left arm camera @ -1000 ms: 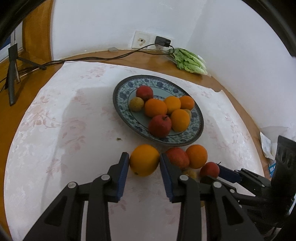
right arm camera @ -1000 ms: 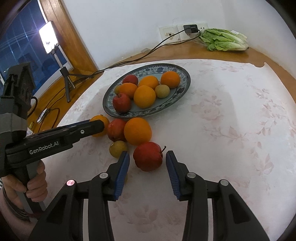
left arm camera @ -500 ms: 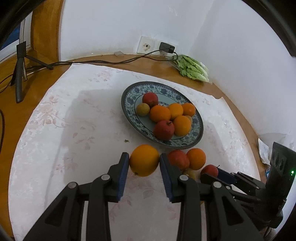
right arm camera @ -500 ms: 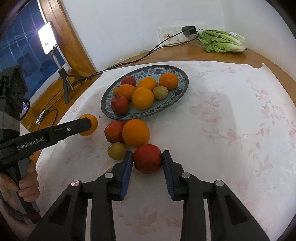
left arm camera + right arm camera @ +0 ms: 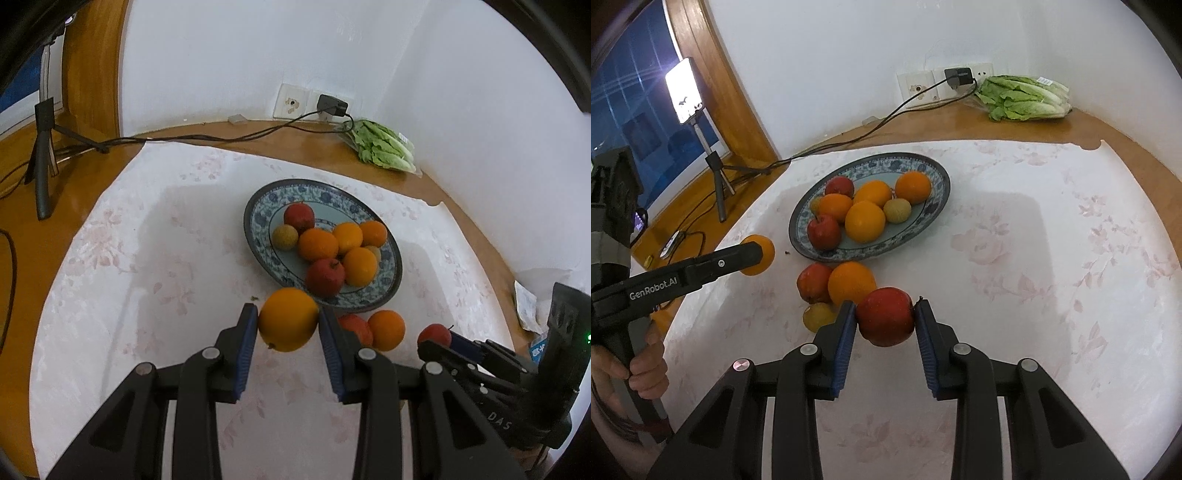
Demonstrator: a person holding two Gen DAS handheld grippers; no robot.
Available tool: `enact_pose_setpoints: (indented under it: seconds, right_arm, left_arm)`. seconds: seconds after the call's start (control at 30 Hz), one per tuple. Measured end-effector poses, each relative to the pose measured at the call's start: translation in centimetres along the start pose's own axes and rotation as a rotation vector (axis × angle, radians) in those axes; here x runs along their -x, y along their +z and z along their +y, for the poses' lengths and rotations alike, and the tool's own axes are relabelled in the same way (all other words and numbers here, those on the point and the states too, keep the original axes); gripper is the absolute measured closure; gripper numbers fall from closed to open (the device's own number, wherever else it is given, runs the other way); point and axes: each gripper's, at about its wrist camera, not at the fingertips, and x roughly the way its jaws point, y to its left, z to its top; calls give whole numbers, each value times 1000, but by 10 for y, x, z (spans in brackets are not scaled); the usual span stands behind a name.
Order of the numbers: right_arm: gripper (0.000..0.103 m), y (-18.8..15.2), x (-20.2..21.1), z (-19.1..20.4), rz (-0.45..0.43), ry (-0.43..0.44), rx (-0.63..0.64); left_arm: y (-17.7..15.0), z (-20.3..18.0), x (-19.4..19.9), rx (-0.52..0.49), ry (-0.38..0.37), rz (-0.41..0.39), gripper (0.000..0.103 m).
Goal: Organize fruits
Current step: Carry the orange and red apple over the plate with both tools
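Observation:
My left gripper [image 5: 288, 325] is shut on an orange [image 5: 288, 319] and holds it above the cloth, just short of the blue-patterned plate [image 5: 258, 214]. The plate holds several oranges, red apples and small yellow fruits. My right gripper [image 5: 885, 319] is shut on a red apple [image 5: 885, 316], lifted off the cloth. It also shows in the left wrist view [image 5: 434, 335]. On the cloth before the plate lie a red apple [image 5: 813, 282], an orange [image 5: 851, 282] and a small yellow fruit [image 5: 818, 316].
A lettuce [image 5: 1023, 96] lies at the back by the wall sockets [image 5: 943, 83]. A cable [image 5: 192, 139] runs along the wooden table edge. A tripod with a lit phone [image 5: 684, 90] stands at the left.
Both grippers have lifted their fruit off the cloth. The right gripper closed on the red apple. The left gripper rose with the orange and drew nearer the plate.

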Motion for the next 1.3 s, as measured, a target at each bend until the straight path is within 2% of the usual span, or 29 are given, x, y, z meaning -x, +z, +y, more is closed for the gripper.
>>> enact_pose_setpoints:
  seconds: [0.63,0.87,1.3]
  right_arm:
    - [70,35,-11,2,-31,-23,31]
    - [70,42,-21,0,-36,-30,41]
    - [70,50,-39,-4,-49,-52,58]
  left_arm:
    - [23,-23,-24,-63,9,0,67]
    - [25,-22,-32,-74,7,-11,67]
    - [30,-17,-55,-79,50,-8,68]
